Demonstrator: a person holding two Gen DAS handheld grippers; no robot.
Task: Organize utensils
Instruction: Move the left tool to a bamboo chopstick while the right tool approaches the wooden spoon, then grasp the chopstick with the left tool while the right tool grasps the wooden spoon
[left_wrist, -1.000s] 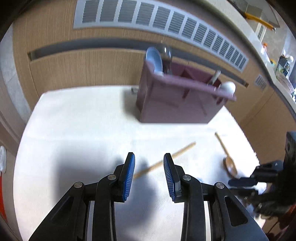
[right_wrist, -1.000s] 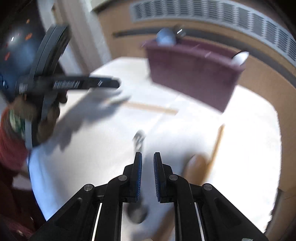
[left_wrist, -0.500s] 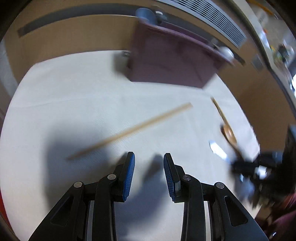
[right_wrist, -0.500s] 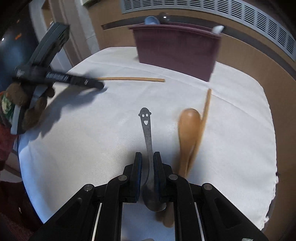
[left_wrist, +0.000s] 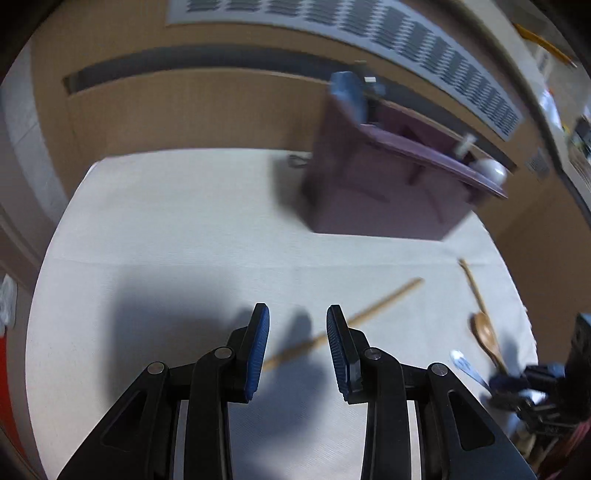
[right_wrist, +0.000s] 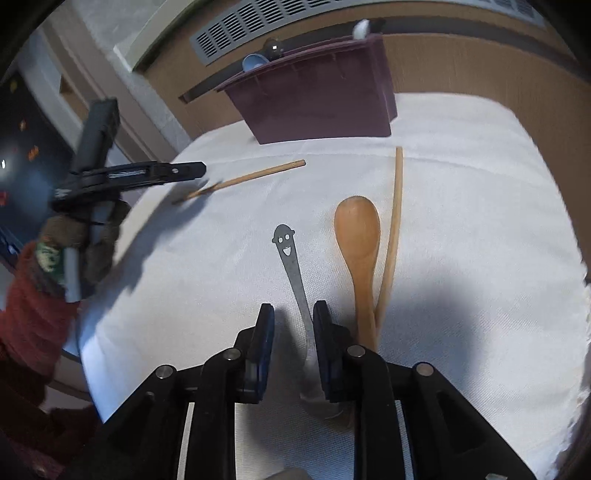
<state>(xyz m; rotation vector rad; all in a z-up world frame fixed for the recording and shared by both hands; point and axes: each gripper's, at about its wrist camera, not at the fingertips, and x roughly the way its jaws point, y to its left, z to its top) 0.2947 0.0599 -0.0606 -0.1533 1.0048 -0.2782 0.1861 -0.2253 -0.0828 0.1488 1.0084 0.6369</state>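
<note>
A purple utensil holder stands at the table's far side with a few utensils in it. A wooden chopstick lies on the white cloth; my open left gripper hovers over its near end. A metal spoon with a smiley-face handle lies between the fingers of my right gripper, which is open and straddles the handle. A wooden spoon and a second chopstick lie just right of it. The right gripper also shows in the left wrist view.
The table is covered by a white cloth with edges close on the left and right. A wood-panelled wall with a vent grille runs behind the holder. The left gripper and the gloved hand show in the right wrist view.
My right gripper has opened wider around the metal spoon's handle. My left gripper has moved forward over the near end of the chopstick.
</note>
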